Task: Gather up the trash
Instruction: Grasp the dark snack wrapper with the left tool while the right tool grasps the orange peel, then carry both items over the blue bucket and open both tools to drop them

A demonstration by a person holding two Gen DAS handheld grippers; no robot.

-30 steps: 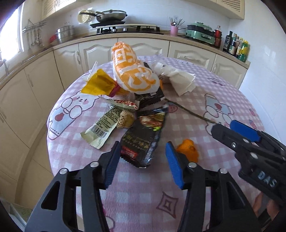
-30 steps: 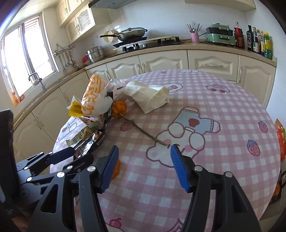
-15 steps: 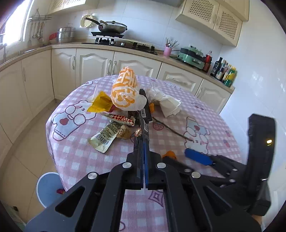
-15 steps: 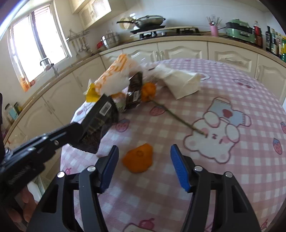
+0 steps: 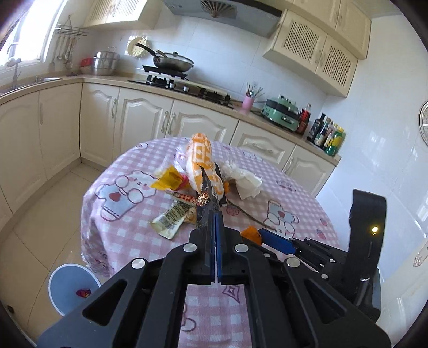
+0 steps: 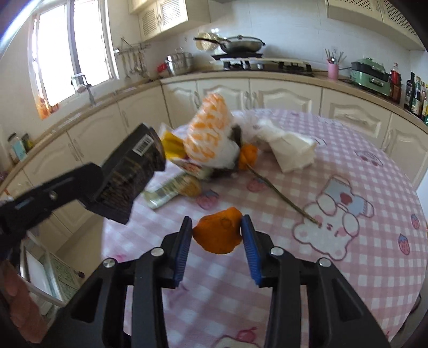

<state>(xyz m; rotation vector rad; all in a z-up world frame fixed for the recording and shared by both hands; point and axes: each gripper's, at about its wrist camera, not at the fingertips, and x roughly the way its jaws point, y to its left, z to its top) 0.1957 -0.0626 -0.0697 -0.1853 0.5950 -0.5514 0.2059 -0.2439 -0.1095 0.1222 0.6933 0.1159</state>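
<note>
My left gripper [image 5: 215, 227] is clamped on the dark wrapper [image 6: 128, 182], held off the table [image 6: 347, 267] to carry it to the bin [image 5: 72, 286] (on the floor, lower left). My right gripper [image 6: 217, 230] is closing around the orange peel [image 6: 218, 234], which sits on the cloth between its pads.

a home kitchen. cream cabinets [image 5: 139, 117] run under an l-shaped counter [image 5: 267, 115], with lattice-door cupboards [image 5: 315, 50] above. a gas hob [image 5: 184, 85] carries a lidded pan [image 5: 174, 63] beneath a range hood [image 5: 219, 10]. a steel pot [image 5: 105, 64] stands by the sink [image 5: 45, 79], ladles hang from a rail [image 5: 71, 29], and a window [image 6: 69, 53] lights the tap [image 6: 87, 88]. bottles [image 5: 329, 133], a green cooker [image 5: 281, 113] and a pink utensil cup [image 5: 246, 103] line the counter. white tiles cover the wall. a round table [image 6: 347, 150] wears a pink checked cartoon cloth.
</note>
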